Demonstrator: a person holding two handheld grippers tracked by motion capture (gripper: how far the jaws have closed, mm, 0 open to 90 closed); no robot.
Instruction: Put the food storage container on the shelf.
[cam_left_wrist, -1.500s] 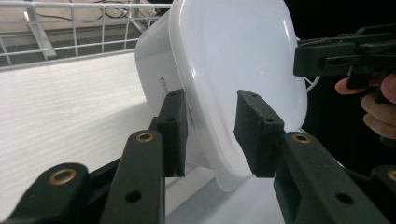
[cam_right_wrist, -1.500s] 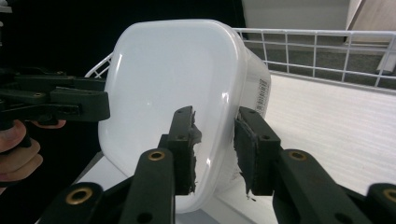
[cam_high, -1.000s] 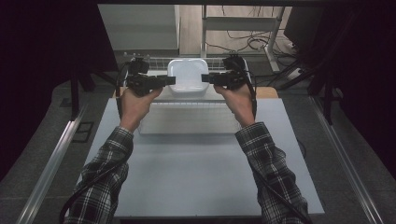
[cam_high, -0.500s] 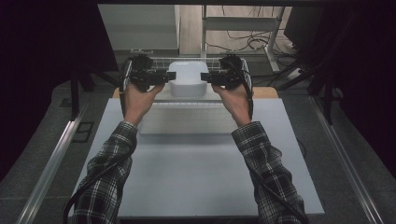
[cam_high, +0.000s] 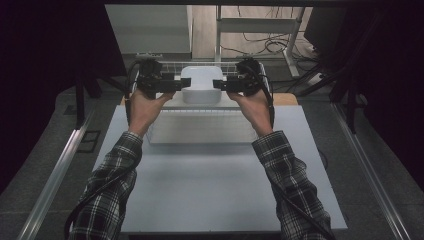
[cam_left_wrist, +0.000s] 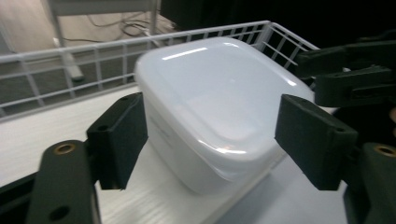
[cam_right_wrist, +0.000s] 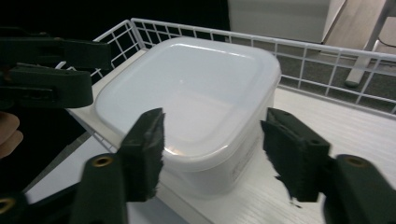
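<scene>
The white lidded container (cam_high: 201, 85) sits on the pale board inside the wire basket (cam_high: 200, 65) at the far end of the bench (cam_high: 210, 190), between my two grippers. My left gripper (cam_high: 172, 85) is at its left side and my right gripper (cam_high: 220, 84) at its right. Both sets of fingers have just been opening; they stand apart now, straddling the container's corners with a gap on each side, pressing on nothing. The container rests on the board.

No readable text, label, brand, number or sign anywhere, faint marks on white container (cam_right_wrist: 201, 107) illegible
</scene>
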